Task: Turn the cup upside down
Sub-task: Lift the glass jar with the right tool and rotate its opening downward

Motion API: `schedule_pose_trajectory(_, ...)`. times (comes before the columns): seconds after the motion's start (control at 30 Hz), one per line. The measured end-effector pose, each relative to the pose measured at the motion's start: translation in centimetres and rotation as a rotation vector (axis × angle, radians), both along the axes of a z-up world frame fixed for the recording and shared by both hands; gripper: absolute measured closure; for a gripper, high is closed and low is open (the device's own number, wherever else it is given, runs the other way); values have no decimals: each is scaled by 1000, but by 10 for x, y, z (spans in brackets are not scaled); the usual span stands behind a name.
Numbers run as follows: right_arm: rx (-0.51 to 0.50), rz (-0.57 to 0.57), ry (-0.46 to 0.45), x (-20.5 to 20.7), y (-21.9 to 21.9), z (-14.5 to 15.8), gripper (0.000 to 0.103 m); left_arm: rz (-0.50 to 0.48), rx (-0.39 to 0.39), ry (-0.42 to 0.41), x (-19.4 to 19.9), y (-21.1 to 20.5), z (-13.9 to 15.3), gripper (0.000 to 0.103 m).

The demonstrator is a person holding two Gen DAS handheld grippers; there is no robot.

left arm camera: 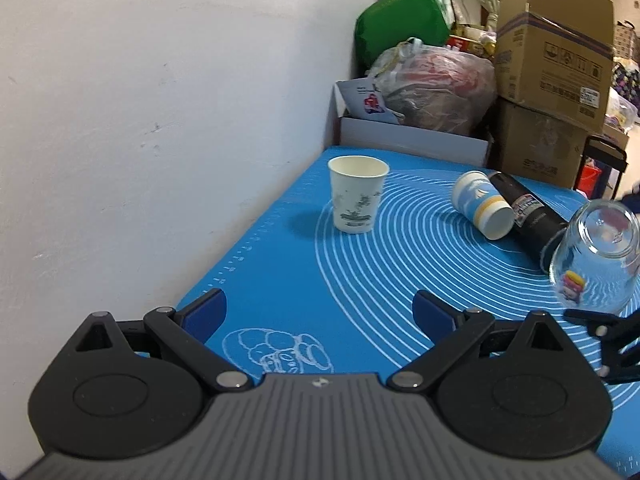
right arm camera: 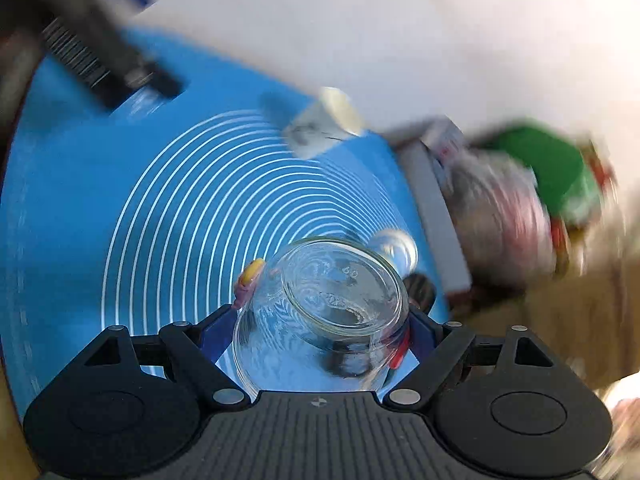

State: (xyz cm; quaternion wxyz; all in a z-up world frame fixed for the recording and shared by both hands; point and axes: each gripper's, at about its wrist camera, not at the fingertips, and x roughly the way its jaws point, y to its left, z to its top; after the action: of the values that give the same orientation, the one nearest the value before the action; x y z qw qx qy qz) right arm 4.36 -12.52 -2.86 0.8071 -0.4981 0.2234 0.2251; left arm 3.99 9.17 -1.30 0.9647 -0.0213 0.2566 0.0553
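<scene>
Across the blue silicone mat with white concentric rings (left arm camera: 304,264) covering the surface, largest item first: white wall on the left, cardboard boxes (left arm camera: 554,40) and bagged clutter stacked beyond the far edge.

On the mat: black cylindrical bottle (left arm camera: 528,210) lying on its side; blue-and-white paper cup (left arm camera: 482,204) also on its side, touching the bottle; white paper cup with a dark print (left arm camera: 357,194) standing upright, mouth up, near the wall.

Task item: clear glass cup with a cartoon sticker (right arm camera: 324,312). Clamped between the blue pads of the right hand-held gripper (right arm camera: 320,332), pads closed against its sides. Base faces away from the camera and upward, mouth toward the gripper body and down; long axis tilted, not yet vertical. Left wrist view shows it lifted off the mat at the right, base uppermost.

Left hand-held gripper (left arm camera: 320,312): fingers spread wide, holding nothing, low over the near mat, well apart from the glass.

Judgement: flip largely made. Right side alone has the cup; remaining move is squaring the rim to the mat and setting down.

Right wrist view blurred; fine detail uncertain.
</scene>
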Motion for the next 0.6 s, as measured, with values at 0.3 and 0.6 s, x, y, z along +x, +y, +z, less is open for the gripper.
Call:
schedule_pose_trajectory(0.3, 507, -285, 51, -10, -49, -12, 18, -135, 15, 23, -4, -15, 1, 4)
schedule_pose_trajectory(0.6, 687, -472, 96, 6, -64, -34, 18, -259, 91, 49, -9, -37, -6, 4)
